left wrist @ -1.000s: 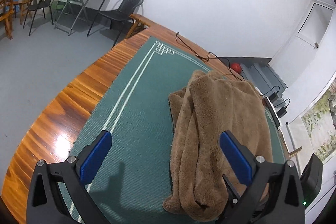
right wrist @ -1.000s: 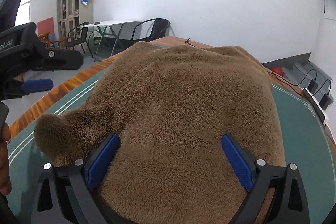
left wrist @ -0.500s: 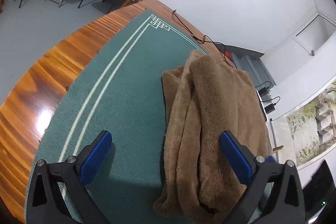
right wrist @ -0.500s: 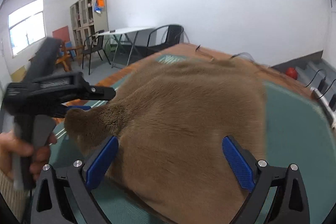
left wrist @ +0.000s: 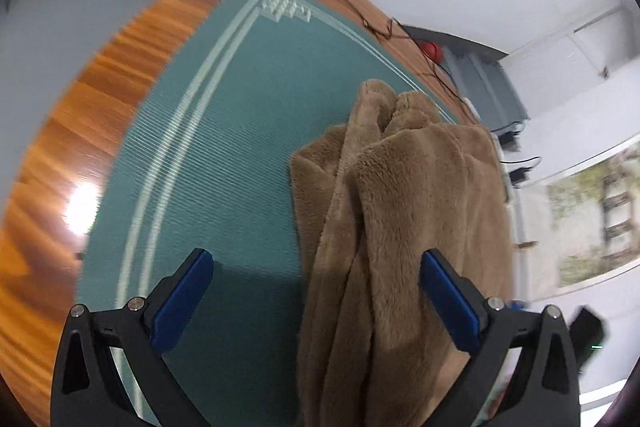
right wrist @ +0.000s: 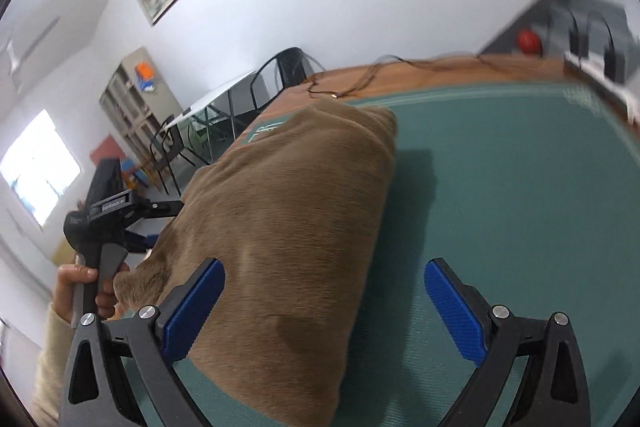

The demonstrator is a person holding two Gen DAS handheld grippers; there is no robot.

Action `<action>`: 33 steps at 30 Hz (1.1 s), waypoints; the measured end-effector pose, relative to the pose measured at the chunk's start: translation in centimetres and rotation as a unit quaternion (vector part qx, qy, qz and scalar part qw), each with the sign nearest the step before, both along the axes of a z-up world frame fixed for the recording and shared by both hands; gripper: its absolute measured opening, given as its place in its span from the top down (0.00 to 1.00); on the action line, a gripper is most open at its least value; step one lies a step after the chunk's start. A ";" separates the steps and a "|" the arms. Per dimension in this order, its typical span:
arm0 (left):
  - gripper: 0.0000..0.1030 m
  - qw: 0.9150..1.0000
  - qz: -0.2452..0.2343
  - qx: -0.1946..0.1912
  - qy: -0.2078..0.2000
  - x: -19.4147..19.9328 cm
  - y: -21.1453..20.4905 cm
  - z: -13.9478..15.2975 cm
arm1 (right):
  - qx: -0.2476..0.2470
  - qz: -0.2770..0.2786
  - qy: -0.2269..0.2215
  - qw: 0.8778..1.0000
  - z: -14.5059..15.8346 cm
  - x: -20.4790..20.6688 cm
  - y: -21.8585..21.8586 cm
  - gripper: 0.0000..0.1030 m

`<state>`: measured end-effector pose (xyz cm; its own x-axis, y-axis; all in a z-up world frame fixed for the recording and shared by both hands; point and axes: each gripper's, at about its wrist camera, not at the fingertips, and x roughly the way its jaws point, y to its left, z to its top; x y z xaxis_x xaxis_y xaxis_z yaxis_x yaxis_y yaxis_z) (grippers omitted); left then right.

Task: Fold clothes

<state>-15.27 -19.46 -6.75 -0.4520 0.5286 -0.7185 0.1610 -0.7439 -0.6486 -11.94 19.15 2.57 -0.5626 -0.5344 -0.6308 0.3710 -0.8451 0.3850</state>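
**Both tongs gaping over a bundled brown fleece**

The left gripper [left wrist: 316, 303] is standing wide open with nothing between its blue pads; its right finger is lying over the garment's left flank without pinching it. The right gripper [right wrist: 324, 307] is gaping just as wide and gripping nothing, its left pad overlapping the cloth's near right edge. The brown plush fleece garment [left wrist: 404, 211] is lying in a long, layered bundle on the green woven mat with pale border lines [left wrist: 224, 131], which is covering the orange-brown wooden table [left wrist: 120, 59]. The bundle is running from near to far, right of the mat's middle.

The fleece is looking soft, thick and limp, probably light but bulky; it will likely sag and slip open if lifted by one layer. Pinching a doubled edge or corner, through all layers, seems the safer hold. Whether further folds remain, the views are not settling.
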 end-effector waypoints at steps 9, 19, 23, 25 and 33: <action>0.00 0.983 -0.076 0.169 0.011 -1.8 0.5 -2.7 | -0.088 0.022 -0.062 0.994 -2.7 -3.1 1.1 0.01; 0.00 0.977 -0.154 0.144 -0.017 -3.0 4.1 -2.1 | -0.192 0.008 -0.166 0.967 -6.6 -8.9 1.1 0.01; 0.00 0.975 -0.169 0.146 -0.020 -3.0 4.5 -1.9 | -0.183 0.016 -0.183 0.966 -7.2 -10.4 -1.0 0.01; 0.00 0.973 -0.177 0.147 -0.021 -3.0 4.7 -2.1 | -0.179 0.024 -0.191 0.965 -7.5 -11.0 -2.1 0.01; 0.00 0.970 -0.188 0.153 -0.014 -3.2 6.1 -2.1 | -0.162 0.064 -0.201 0.964 -7.6 -11.4 -4.8 0.01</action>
